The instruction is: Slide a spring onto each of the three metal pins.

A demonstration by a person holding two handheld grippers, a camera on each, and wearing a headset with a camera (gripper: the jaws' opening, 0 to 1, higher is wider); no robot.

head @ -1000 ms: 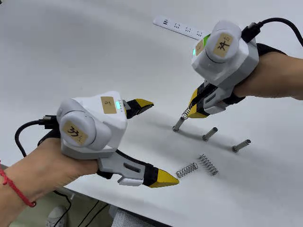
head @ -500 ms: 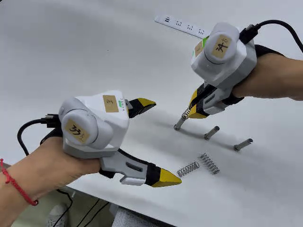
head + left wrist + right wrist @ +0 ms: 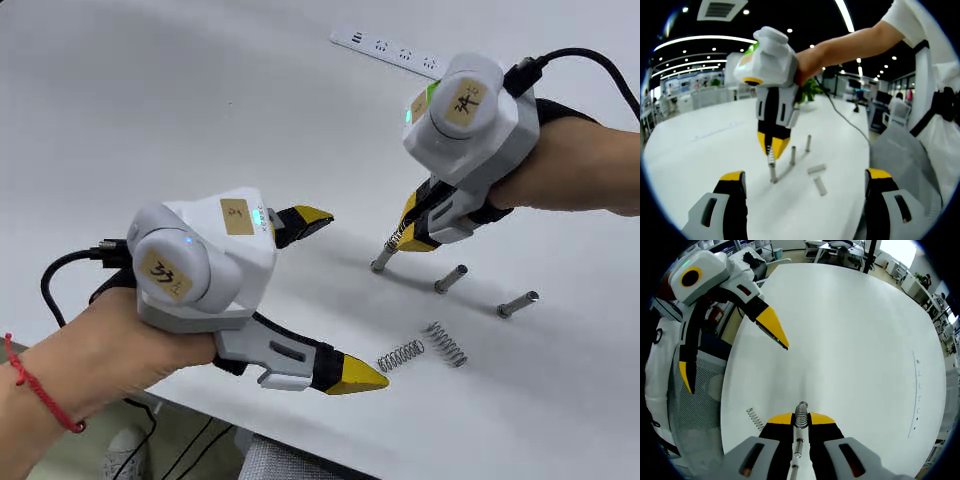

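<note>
Three metal pins stand on the white table: the left pin (image 3: 381, 260), the middle pin (image 3: 450, 279) and the right pin (image 3: 518, 304). My right gripper (image 3: 400, 238) is shut on a spring (image 3: 394, 241), tilted, its low end at the left pin's top. The left gripper view gives the same spring (image 3: 771, 156) above that pin (image 3: 773, 173). From the right gripper (image 3: 802, 419), the spring (image 3: 801, 414) sticks out between the yellow tips. Two loose springs (image 3: 400, 354) (image 3: 445, 343) lie in front of the pins. My left gripper (image 3: 335, 295) hovers open to their left, holding nothing.
A white power strip (image 3: 390, 50) lies at the back of the table. The table's near edge (image 3: 300, 450) runs just under my left gripper. A cable (image 3: 70, 270) trails from the left gripper, another from the right gripper (image 3: 590, 60).
</note>
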